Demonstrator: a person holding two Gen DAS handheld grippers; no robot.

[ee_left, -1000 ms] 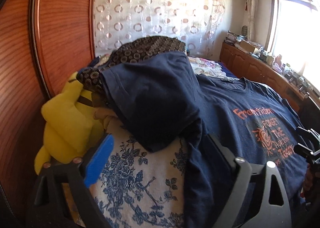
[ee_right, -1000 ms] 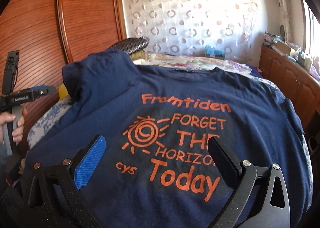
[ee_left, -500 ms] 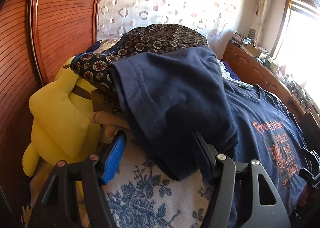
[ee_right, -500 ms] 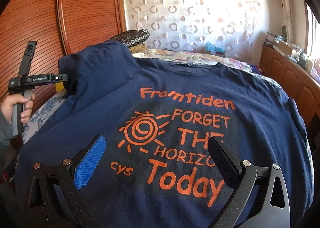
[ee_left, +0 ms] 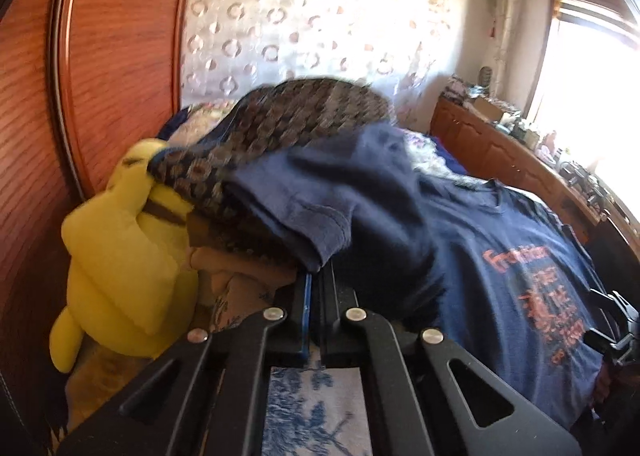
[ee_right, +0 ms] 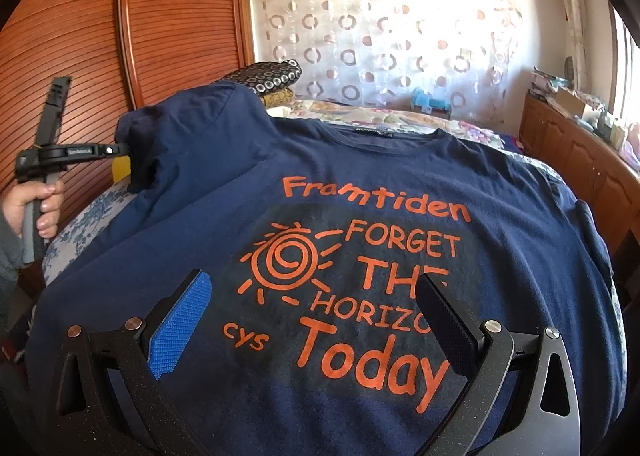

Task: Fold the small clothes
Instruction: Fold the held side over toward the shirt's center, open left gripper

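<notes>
The bed, under a blue-flowered white cover, carries a navy T-shirt spread print-up across most of it, neck toward twelve o'clock in the right wrist view and orange lettering in the middle. A ribbed wooden wardrobe stands at ten o'clock, a circle-patterned curtain at twelve. At nine o'clock of the shirt in the left wrist view sits a yellow plush toy, with a dark patterned cushion above it. The shirt's sleeve lies draped over that cushion. The right gripper hangs over the print, its jaws wide apart and holding nothing. The left gripper, in a hand, has its jaws together, clamped on the sleeve hem.
</notes>
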